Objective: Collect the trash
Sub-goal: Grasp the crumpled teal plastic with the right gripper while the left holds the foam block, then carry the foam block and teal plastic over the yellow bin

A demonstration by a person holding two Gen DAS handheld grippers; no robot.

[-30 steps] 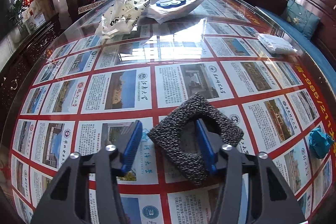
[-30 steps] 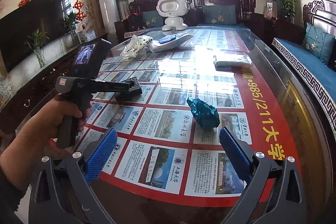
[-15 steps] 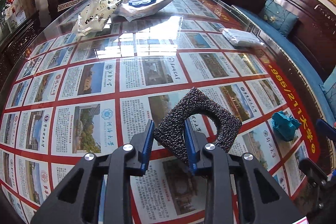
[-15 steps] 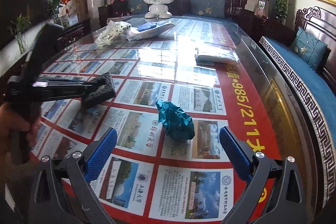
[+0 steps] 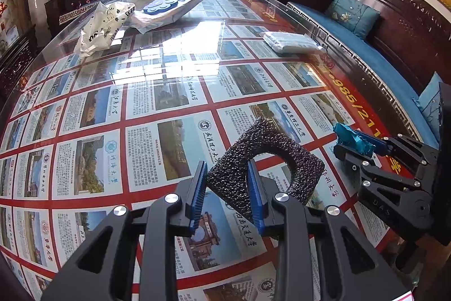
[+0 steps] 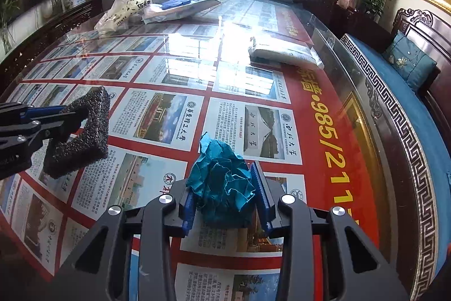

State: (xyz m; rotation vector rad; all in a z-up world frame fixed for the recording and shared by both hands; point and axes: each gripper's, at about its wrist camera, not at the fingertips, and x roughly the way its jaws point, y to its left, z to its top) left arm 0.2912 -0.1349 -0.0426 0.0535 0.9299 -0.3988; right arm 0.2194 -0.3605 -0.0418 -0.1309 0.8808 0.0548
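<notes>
Right wrist view shows the biggest change: a second ago the right gripper (image 6: 225,196) stood wide open with the crumpled teal paper ball (image 6: 222,182) lying on the table ahead of it; now the ball sits between the blue pads (image 6: 260,193) and the jaws are closing on it, both pads already against its sides. From the left wrist view the same wad (image 5: 352,138) shows at the tip of that gripper (image 5: 363,145), low over the glass-topped table (image 5: 169,69) near its red border.

The left gripper (image 5: 227,193) has also tightened since then. It was loose around one side of the black foam frame (image 5: 265,162); now it pinches that side firmly, one pad outside and one inside the cut-out. The frame looks lifted clear of the glass, tilted on a corner, as the right wrist view (image 6: 79,131) suggests too.

So, as I judge it, both pieces of trash are nearly in hand, and carrying them off comes next; no bin is visible.

The foam frame is roughly square with no clear long axis; its flat face tilts up and away from the left gripper, one corner pointing toward the far end of the table. The paper ball is a lump, slightly taller than wide, a torn peak pointing up and away
</notes>
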